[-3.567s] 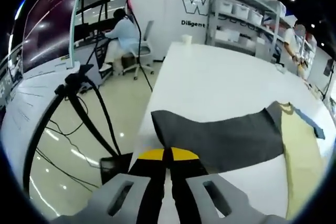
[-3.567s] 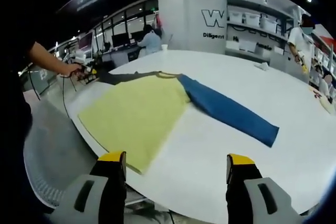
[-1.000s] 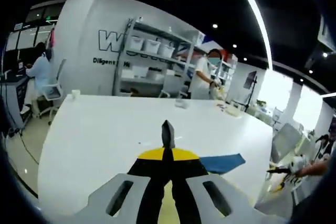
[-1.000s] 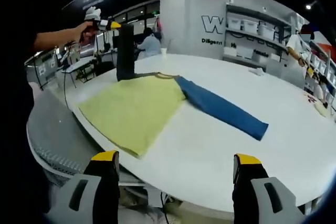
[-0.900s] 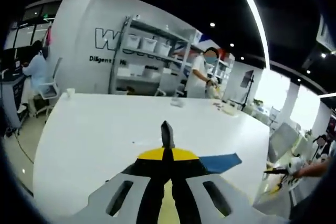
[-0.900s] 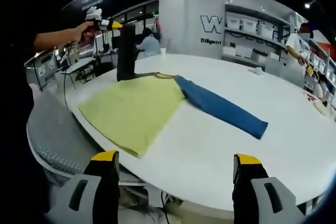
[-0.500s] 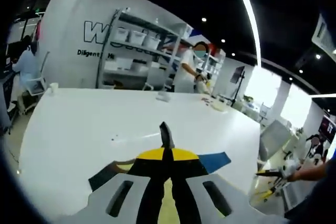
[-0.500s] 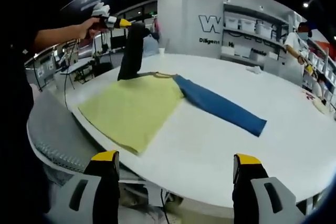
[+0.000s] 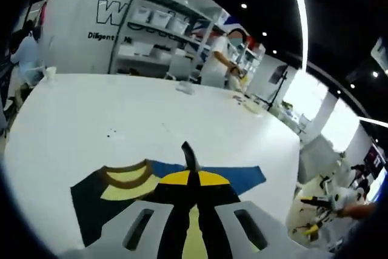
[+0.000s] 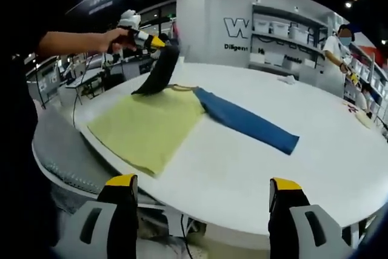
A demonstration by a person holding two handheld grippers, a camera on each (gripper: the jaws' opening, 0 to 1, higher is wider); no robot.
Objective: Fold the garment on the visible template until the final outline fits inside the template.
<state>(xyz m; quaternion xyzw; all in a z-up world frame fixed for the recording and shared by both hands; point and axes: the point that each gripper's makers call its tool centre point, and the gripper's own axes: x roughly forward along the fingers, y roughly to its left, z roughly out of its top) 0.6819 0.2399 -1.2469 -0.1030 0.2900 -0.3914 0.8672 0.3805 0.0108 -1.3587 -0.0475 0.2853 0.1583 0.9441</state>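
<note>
The garment lies flat on the white table (image 10: 285,174): a pale yellow body (image 10: 145,128), a blue sleeve (image 10: 245,119) stretched out to the right, and a dark grey sleeve (image 10: 159,71) lifted off the table. My left gripper (image 10: 151,40), held in a hand, is shut on that dark sleeve's end and holds it up above the collar. In the left gripper view the left gripper (image 9: 193,180) pinches a tuft of dark fabric (image 9: 188,153) over the neckline (image 9: 127,175) and blue sleeve (image 9: 242,177). My right gripper (image 10: 202,183) stands open, off the table's near edge.
A person (image 10: 339,40) stands by white shelving (image 10: 285,28) beyond the table's far side. Small items (image 10: 290,79) lie on the far tabletop. A grey curved surface (image 10: 60,162) sits below the table's left edge. Desks and a seated person are at the far left.
The left gripper has raised the dark sleeve off the table and swung it over toward the yellow body, so the sleeve now slants instead of hanging straight. The right gripper has stayed open and still.
</note>
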